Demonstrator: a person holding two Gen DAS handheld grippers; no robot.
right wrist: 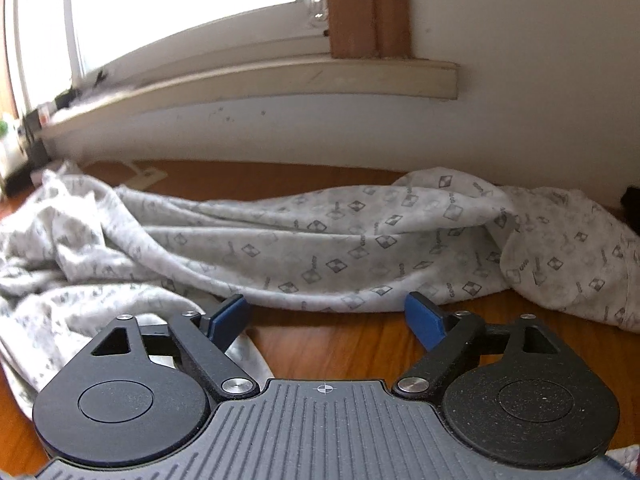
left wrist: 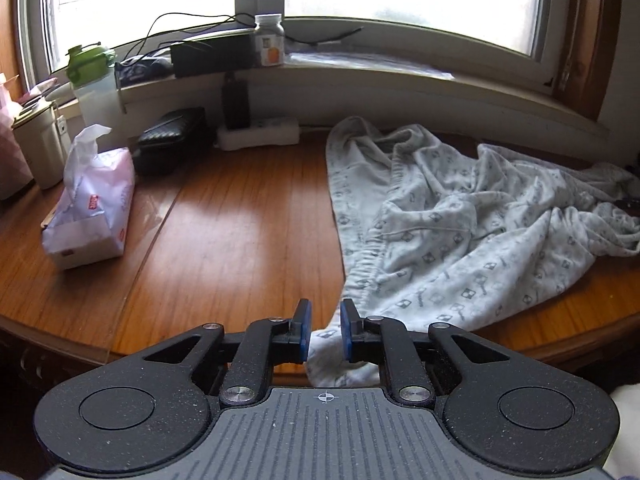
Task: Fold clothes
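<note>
Small grey lettering, seemingly "GOGO", is printed repeatedly beside checkered diamonds across the garment [right wrist: 360,248]. A red label with white characters is carried on the tissue pack [left wrist: 94,204], at nine o'clock from the garment in the left wrist view, but it cannot be read. The jar [left wrist: 269,40] label is illegible.
</note>
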